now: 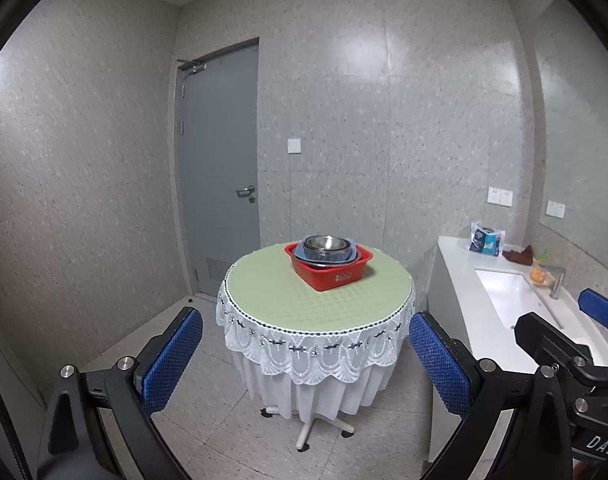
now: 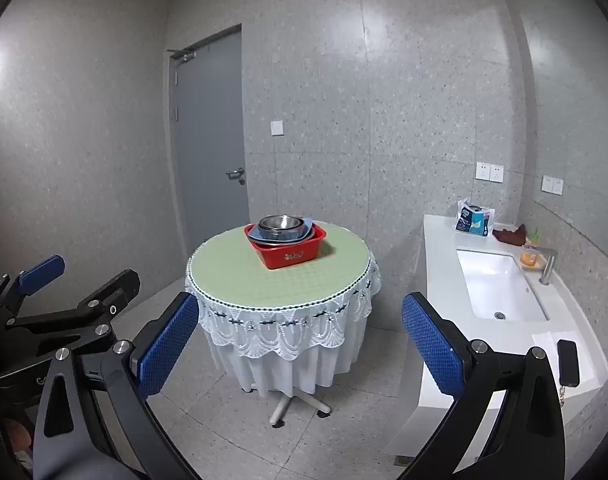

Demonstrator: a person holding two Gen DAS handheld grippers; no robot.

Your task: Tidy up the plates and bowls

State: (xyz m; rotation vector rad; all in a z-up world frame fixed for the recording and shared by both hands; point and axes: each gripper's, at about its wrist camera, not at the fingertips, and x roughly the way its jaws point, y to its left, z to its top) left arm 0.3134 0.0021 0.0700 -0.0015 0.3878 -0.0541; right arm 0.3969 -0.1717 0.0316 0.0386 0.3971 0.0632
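Neatly, steel bowls (image 1: 326, 245) nest in red basin (image 1: 335, 274).

A red square plastic basin (image 1: 331, 274) sits upright on the far part of the round table, slightly above the centre of the left wrist frame and a little left of centre in the right wrist frame (image 2: 288, 250). A small white print marks its near wall. Nested inside it is a blue dish (image 1: 304, 255) with a flared rim, tilted slightly, and on top of that a shiny steel bowl (image 1: 327, 243), open side up. More metal rims show beneath, too small to count.
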